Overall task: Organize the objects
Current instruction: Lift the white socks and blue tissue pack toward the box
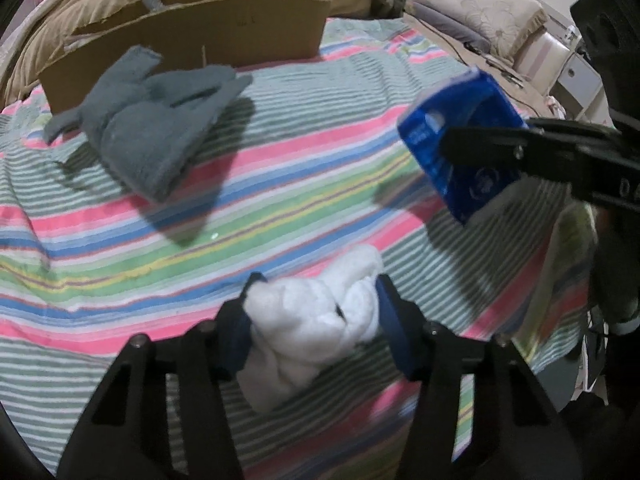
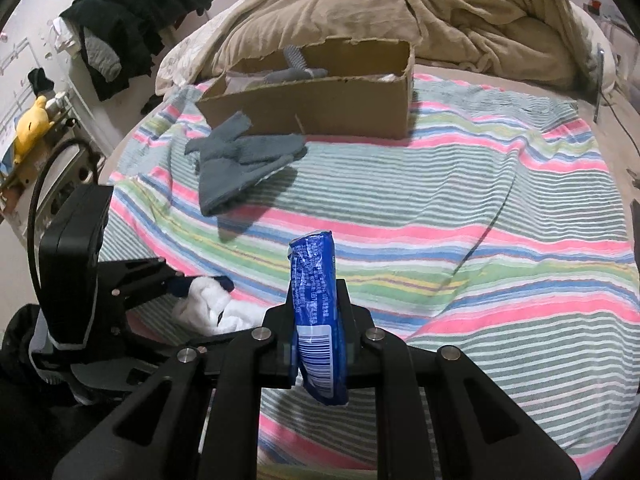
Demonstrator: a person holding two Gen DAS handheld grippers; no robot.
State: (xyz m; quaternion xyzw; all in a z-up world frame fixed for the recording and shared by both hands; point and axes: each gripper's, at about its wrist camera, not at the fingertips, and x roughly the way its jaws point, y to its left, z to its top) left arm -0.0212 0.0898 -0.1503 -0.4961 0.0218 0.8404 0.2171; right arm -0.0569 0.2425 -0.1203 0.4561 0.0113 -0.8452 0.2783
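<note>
White cloth (image 1: 316, 320) between left tongs (image 1: 316, 308) (pinched)

Hardly any writing can be read here. The blue packet (image 2: 318, 320) carries a barcode on a white panel near its lower end and rows of small white print up its side, but the print is too fine and blurred to make out; in the left wrist view its face shows only a pale round emblem and unclear white marks. On the black arm of the right gripper (image 1: 480, 148), at the right edge of that view, stand pale letters that look like "DA", cut off by the frame.
</note>
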